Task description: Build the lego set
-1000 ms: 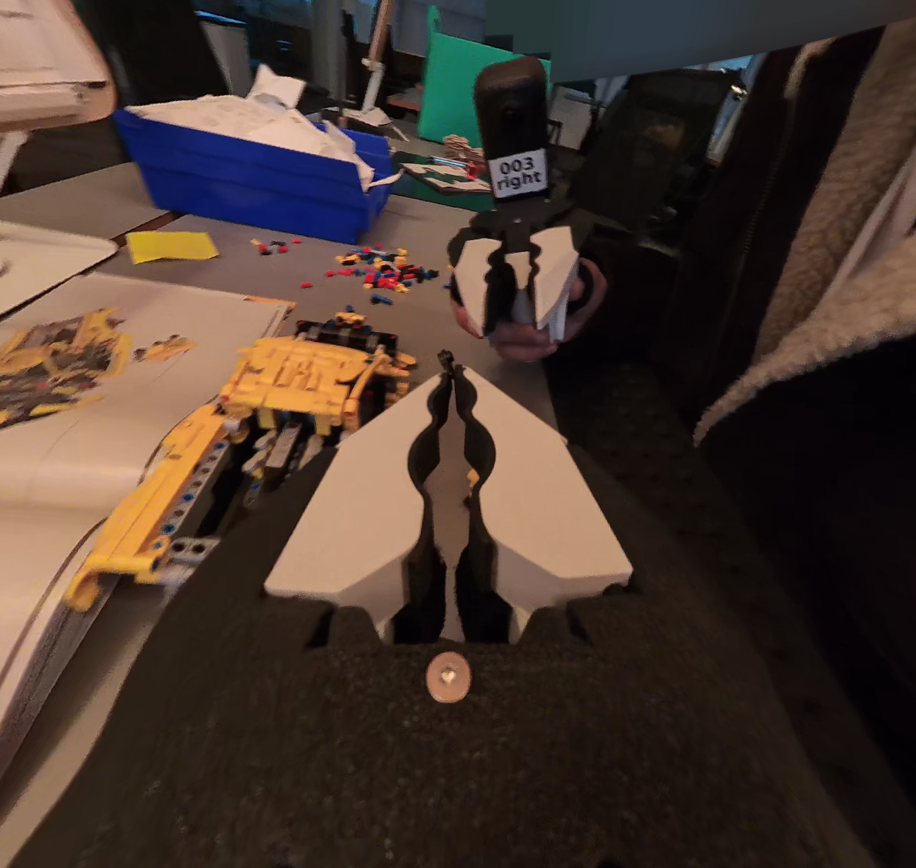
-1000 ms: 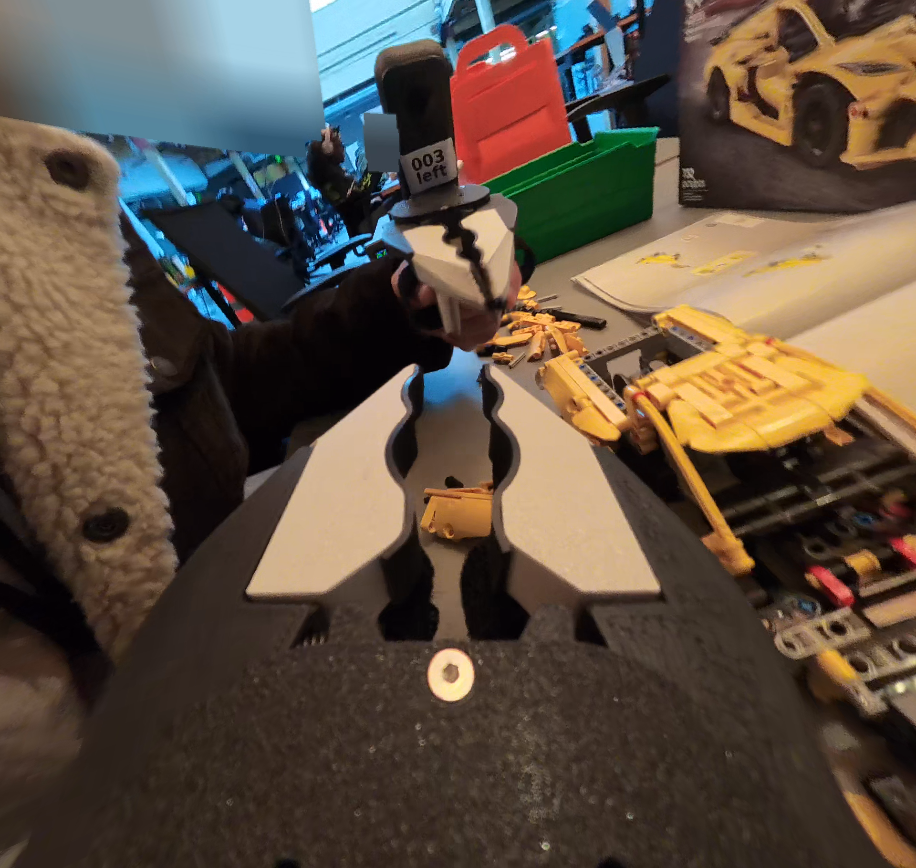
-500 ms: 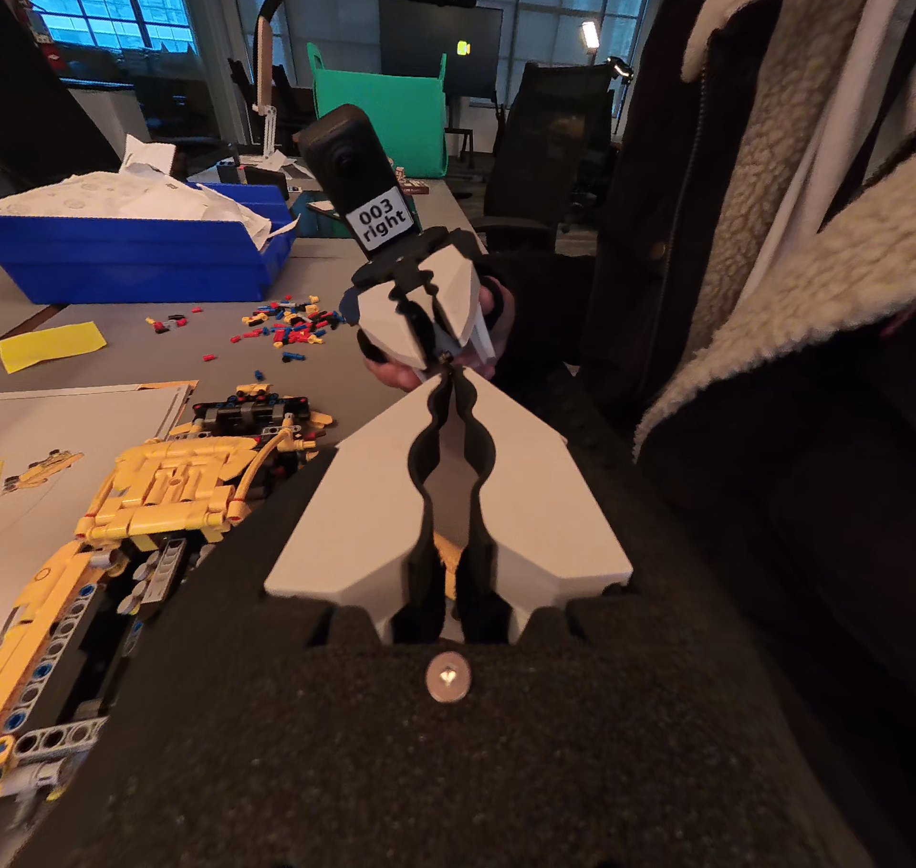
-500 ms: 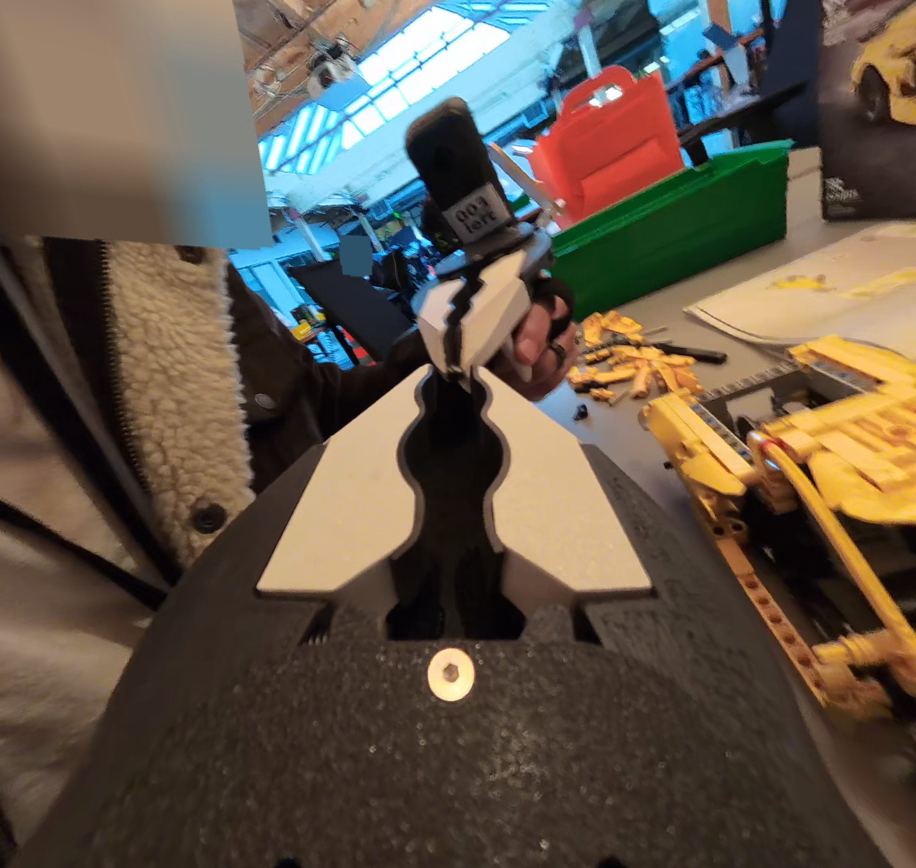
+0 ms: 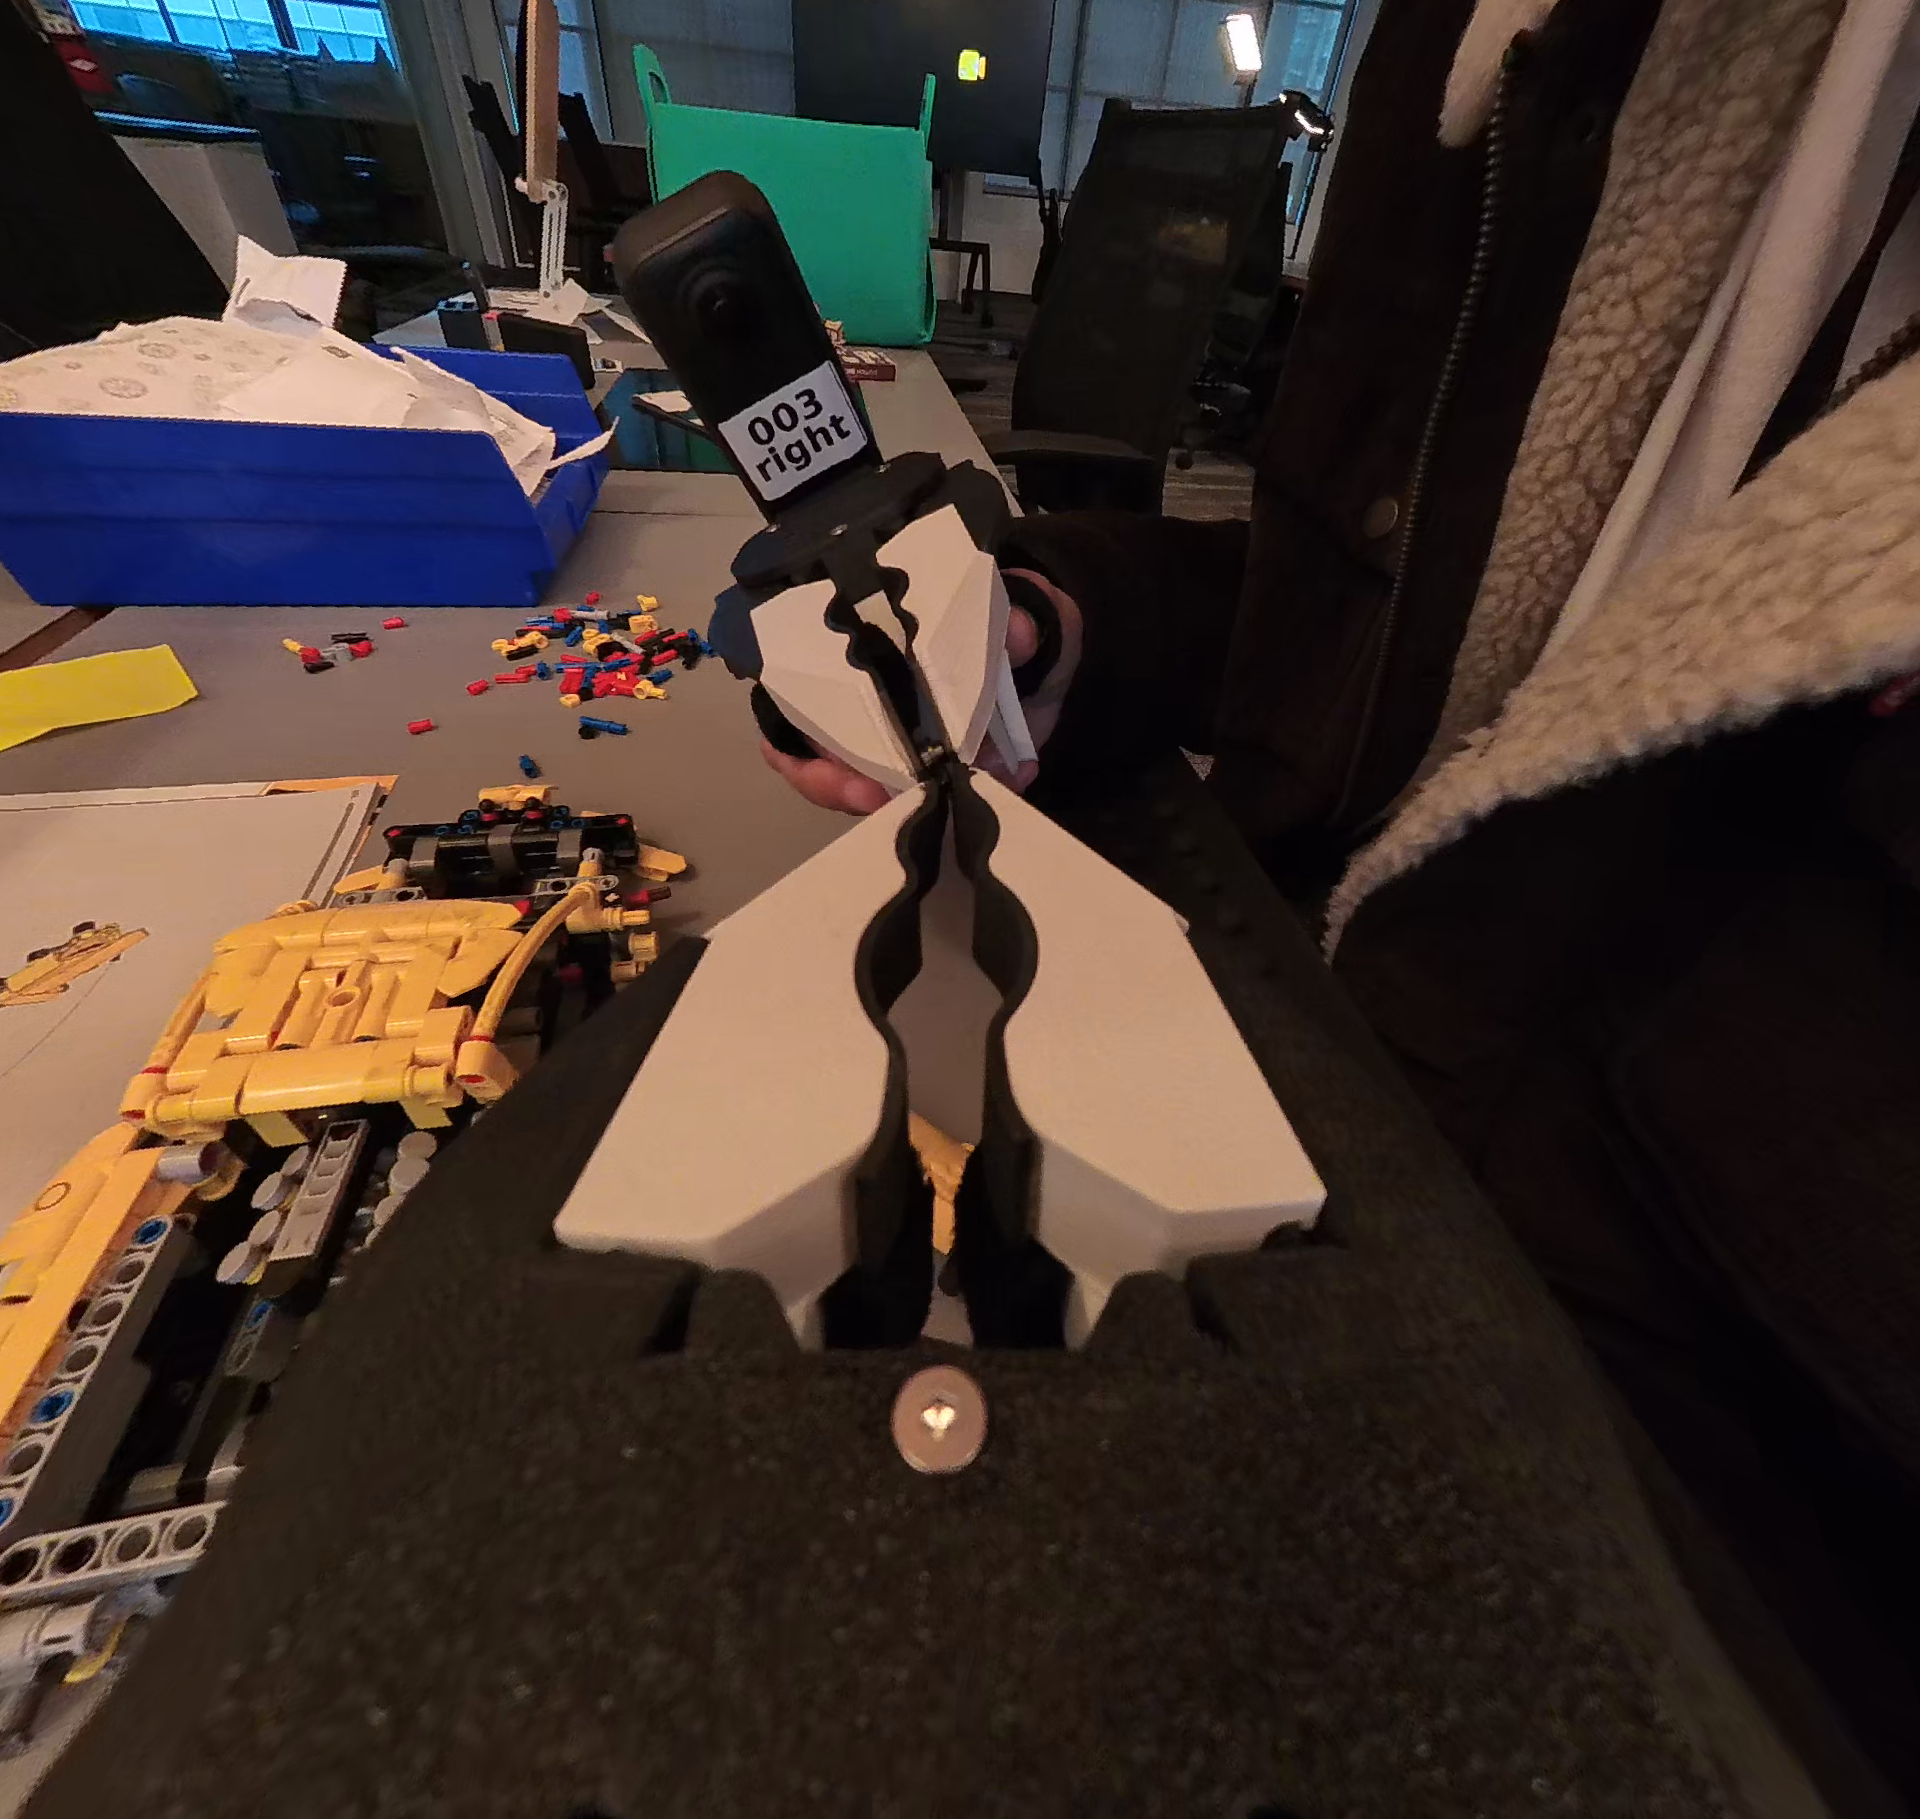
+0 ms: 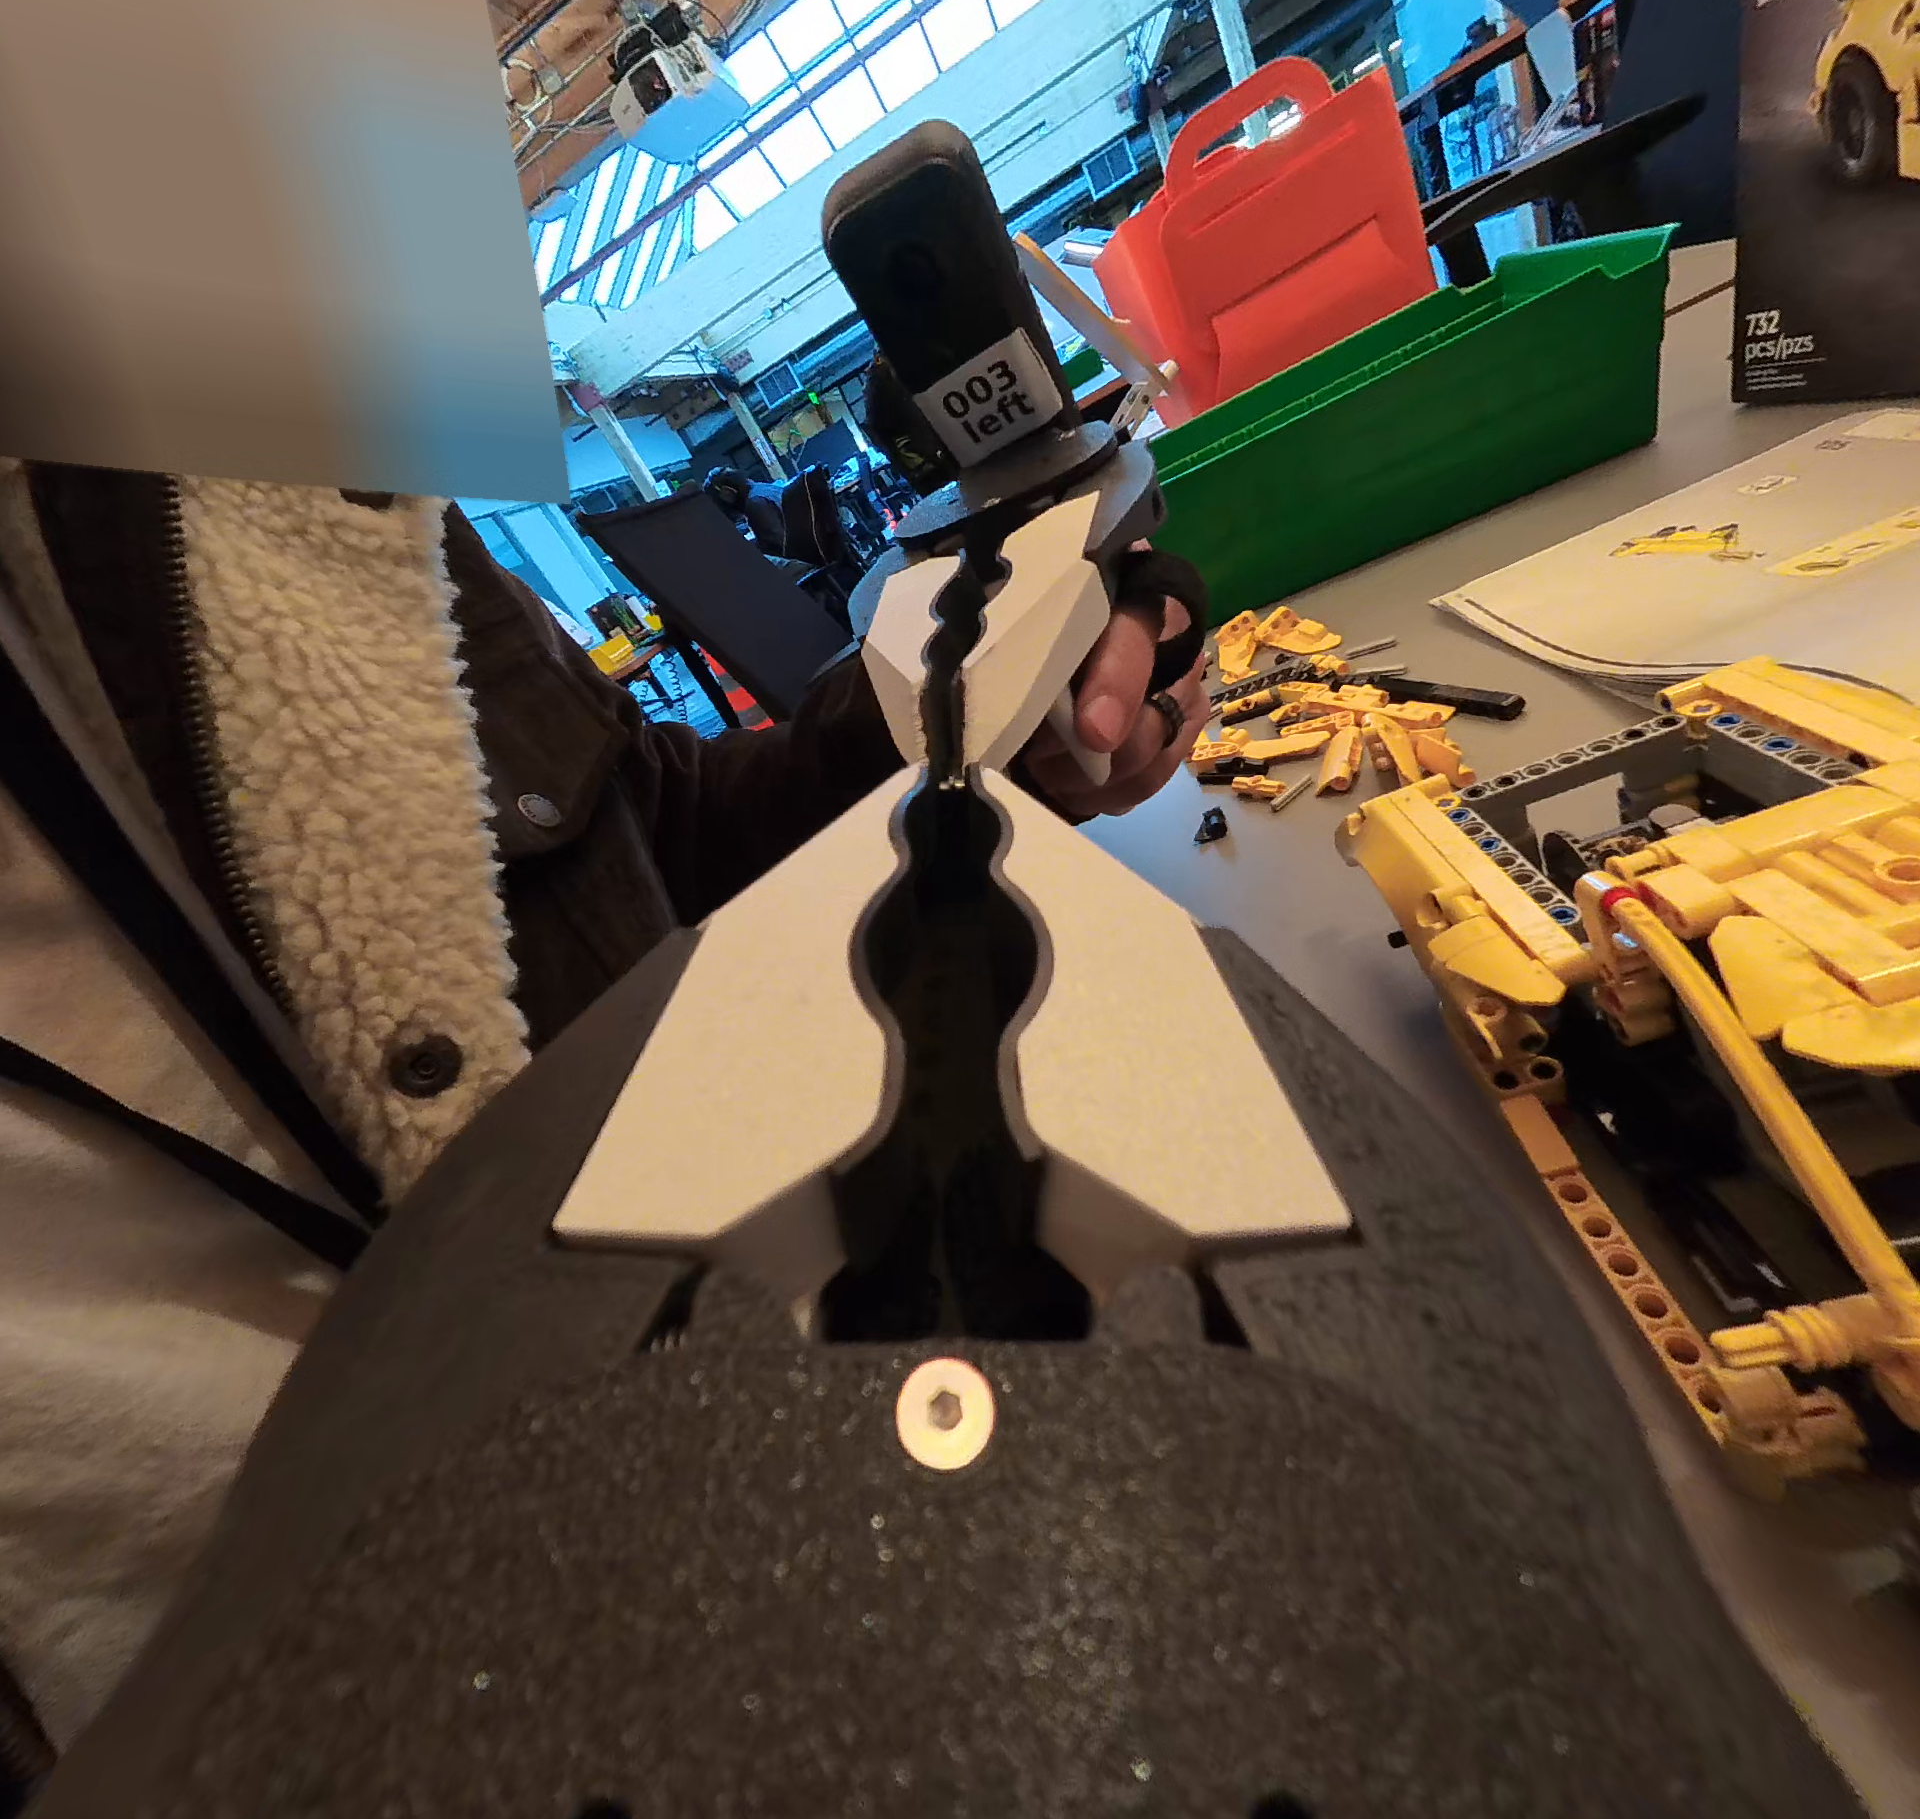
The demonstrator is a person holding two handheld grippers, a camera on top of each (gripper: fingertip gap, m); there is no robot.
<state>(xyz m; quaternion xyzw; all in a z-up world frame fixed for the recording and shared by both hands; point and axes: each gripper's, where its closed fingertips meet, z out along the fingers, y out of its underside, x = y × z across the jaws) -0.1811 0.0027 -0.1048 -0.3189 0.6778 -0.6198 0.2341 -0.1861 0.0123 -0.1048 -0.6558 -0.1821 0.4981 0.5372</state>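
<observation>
Since half a second ago both grippers have closed in tip to tip, and my right fingers have come together from apart. I see the left gripper [image 5: 948, 795] held up above the surface [image 5: 312, 720], its white fingers [image 5: 790, 1031] pressed together at the tips on a small dark piece [image 5: 943, 770] that I cannot make out well. My right gripper [image 6: 948, 782] meets it nose to nose; its fingers [image 6: 1143, 1031] are nearly together at the tips, clamped on the same small dark piece [image 6: 950, 780], so both tools hold it between them in the air, off the edge of the surface and in front of a fleece-lined jacket [image 5: 1621, 626].

From the left wrist view I see the half-built yellow lego car [image 5: 332, 1021] lying on the surface to the left of my grippers, with black and grey beams showing under its yellow panels. Beyond it lies a scatter of small red, blue and yellow pieces [image 5: 592, 647], then a blue bin [image 5: 281, 512] filled with crumpled paper bags. An open instruction booklet [image 5: 156, 876] lies beside the car.

From the right wrist view the same car [image 6: 1683, 938] sits to the right, a heap of loose yellow parts [image 6: 1330, 709] behind it, then a green bin [image 6: 1434, 419], an orange bag [image 6: 1278, 252] and the set's box [image 6: 1829, 148] standing upright at the far side
</observation>
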